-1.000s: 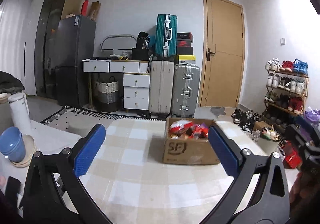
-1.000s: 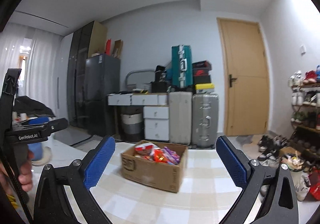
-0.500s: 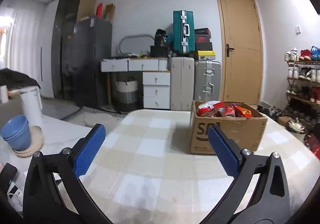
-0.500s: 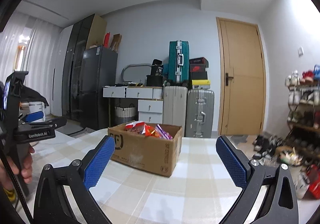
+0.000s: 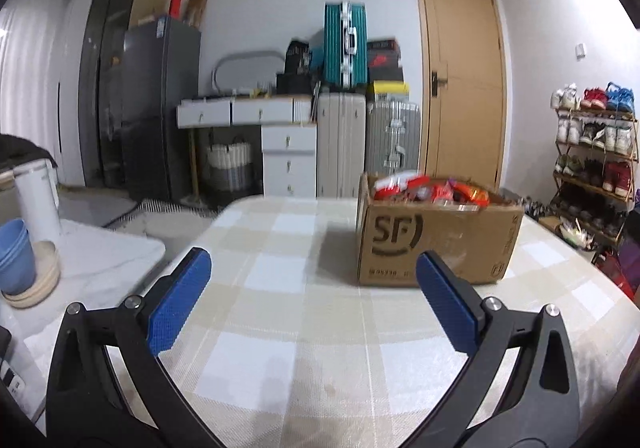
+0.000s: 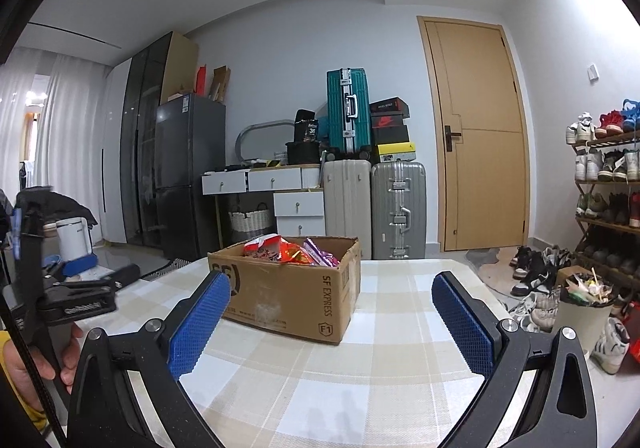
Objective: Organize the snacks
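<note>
A brown cardboard SF box (image 5: 436, 244) stands on the checked tablecloth (image 5: 288, 288), filled with colourful snack packets (image 5: 432, 190). It also shows in the right wrist view (image 6: 292, 288) with its snack packets (image 6: 288, 250). My left gripper (image 5: 312, 292) is open and empty, low over the table, short of the box and to its left. My right gripper (image 6: 330, 310) is open and empty, with the box just beyond its left finger. The left gripper also shows at the left of the right wrist view (image 6: 76, 296), held by a hand.
A white side table (image 5: 92, 260) at the left holds blue cups (image 5: 16, 256) on plates and a white kettle (image 5: 38, 200). Suitcases (image 5: 348, 152), drawers, a fridge and a door stand behind. A shoe rack (image 6: 608, 188) and a full bin (image 6: 580, 308) are at the right.
Both grippers have sunk lower, nearer the tabletop, so the box is seen more from the side. The left view has swung left, so the box lies further right. Both stayed open.
</note>
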A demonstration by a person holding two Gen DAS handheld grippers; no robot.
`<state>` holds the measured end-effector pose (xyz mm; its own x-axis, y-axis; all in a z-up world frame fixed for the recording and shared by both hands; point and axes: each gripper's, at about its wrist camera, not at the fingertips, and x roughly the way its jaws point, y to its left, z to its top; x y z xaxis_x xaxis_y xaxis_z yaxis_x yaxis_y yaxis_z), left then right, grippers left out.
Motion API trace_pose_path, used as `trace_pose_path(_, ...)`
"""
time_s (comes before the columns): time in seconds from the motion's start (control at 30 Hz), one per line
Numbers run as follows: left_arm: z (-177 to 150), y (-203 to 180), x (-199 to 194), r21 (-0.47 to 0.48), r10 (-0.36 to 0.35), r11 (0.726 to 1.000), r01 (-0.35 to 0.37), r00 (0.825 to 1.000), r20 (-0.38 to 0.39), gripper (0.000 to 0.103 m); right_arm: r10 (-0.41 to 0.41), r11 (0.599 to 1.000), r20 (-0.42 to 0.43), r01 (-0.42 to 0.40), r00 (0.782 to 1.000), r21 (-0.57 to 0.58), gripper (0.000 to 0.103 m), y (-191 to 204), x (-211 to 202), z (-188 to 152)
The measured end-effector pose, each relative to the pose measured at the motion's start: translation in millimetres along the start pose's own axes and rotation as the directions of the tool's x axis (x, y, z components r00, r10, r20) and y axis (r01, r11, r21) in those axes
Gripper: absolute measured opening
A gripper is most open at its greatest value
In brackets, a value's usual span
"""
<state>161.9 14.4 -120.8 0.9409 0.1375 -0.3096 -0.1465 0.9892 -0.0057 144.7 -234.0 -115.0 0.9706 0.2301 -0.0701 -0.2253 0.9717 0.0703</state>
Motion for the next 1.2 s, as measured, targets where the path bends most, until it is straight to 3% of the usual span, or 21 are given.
trace_pose_path(0.2, -4, -6, 8, 0.024, -0.034, 0.999, 0.033, 0.999, 0.017, 0.102, -0.073, 0.996, 0.032, 0.075, 0.997, -0.050, 0.102, 9, -7, 1)
trace_pose_path(0.4, -8, -7, 14, 0.011, -0.028, 1.000, 0.028, 1.000, 0.012, 0.102, -0.049, 0.999, 0.019, 0.049, 0.999, -0.024, 0.102, 2, -5, 1)
trace_pose_path(0.53, -11, -9, 19, 0.011, -0.032, 0.999, 0.031, 0.999, 0.012, 0.102, -0.090, 0.995, 0.008, 0.090, 0.996, -0.035, 0.102, 3, -2, 0)
trace_pose_path(0.83, -8, -10, 22, 0.012, -0.033, 0.999, 0.033, 0.999, 0.012, 0.102, -0.079, 0.996, 0.001, 0.079, 0.997, -0.032, 0.102, 2, 1, -1)
trace_pose_path(1.2, -5, -1, 0, 0.009, -0.012, 1.000, 0.012, 1.000, 0.017, 0.102, -0.086, 0.996, 0.000, 0.086, 0.996, -0.028, 0.102, 2, 0, -1)
